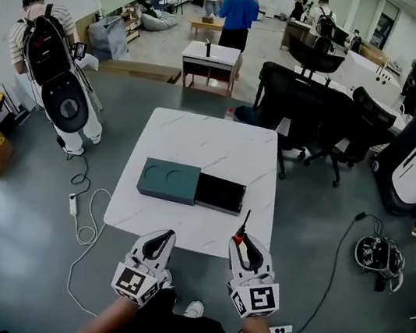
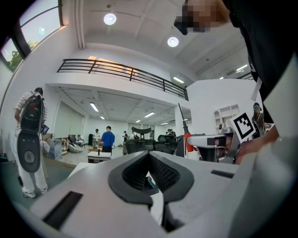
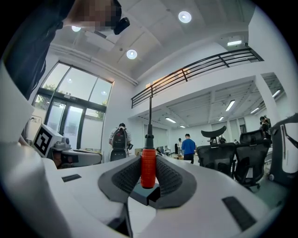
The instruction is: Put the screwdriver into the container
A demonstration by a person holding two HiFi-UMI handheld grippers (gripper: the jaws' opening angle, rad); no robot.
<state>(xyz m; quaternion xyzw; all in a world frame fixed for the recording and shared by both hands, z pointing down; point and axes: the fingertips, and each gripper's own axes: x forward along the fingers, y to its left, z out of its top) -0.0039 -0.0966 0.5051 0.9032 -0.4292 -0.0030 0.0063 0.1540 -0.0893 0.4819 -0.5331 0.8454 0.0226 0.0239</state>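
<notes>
Nearest, both grippers are hovering at the bench's point(image 1: 219, 148) near edge. The left gripper point(image 1: 169, 236) is keeping its jaws pressed together on nothing and sitting just left of the right one. The right gripper point(image 3: 149, 159) is pinching the screwdriver point(image 3: 148, 168) by its red handle.

The screwdriver's long axis is running upright along the right gripper's jaws, handle down between the pads and black shaft up. In the head view the shaft is pointing away from the person, leaning slightly right, over the bench edge. The tip is stopping short of the container point(image 1: 168, 180), with only bare bench top lying between them.

The container is lying mid-bench. Its green part, with two round recesses, is on the left and its black open section on the right.

Beyond the bench, black office chairs point(image 1: 311, 116) are crowding the far right side. A power strip point(image 1: 73, 204) with white cable is trailing on the floor at left. A person with a backpack point(image 1: 38, 23) is standing far left, and a small table point(image 1: 209, 53) is standing farther back.
</notes>
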